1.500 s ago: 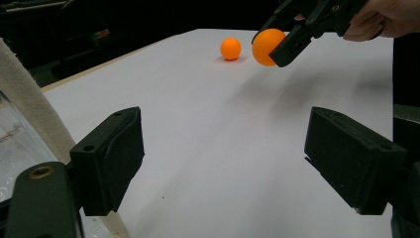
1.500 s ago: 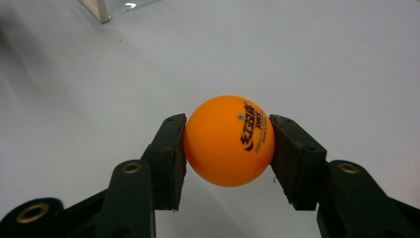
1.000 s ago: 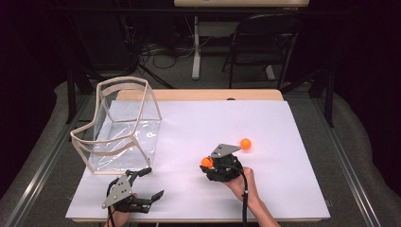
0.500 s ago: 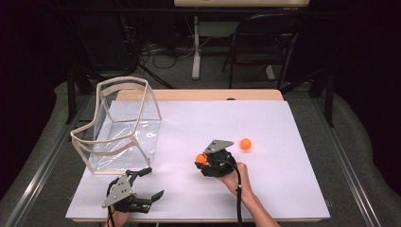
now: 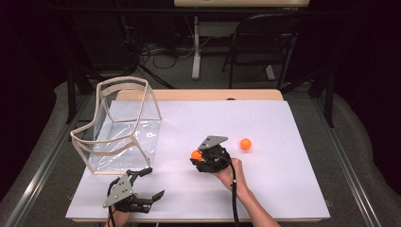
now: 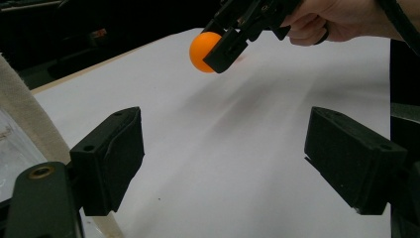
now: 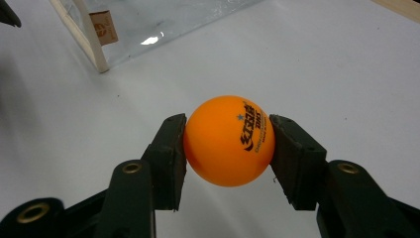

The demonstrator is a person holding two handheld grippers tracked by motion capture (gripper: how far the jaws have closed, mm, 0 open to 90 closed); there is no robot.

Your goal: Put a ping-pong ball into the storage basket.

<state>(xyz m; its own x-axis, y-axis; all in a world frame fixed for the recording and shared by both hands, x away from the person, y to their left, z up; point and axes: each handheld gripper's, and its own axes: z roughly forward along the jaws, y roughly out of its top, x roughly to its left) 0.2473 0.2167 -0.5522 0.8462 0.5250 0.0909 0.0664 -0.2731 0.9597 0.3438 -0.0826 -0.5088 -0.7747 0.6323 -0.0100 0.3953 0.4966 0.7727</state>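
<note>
Centrally, an orange ball (image 7: 228,140) is clamped in the right gripper (image 5: 201,159) above the white surface (image 5: 283,189); the left gripper (image 5: 142,184) is held released.

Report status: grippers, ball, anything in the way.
Right gripper shut on orange ball. Left gripper open, empty. Path to clear bin open; second ball off to the side.

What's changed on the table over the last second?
The right gripper, shut on a ball, has carried it left toward the clear box. The other ball, the box and the open left gripper stayed put.
</note>
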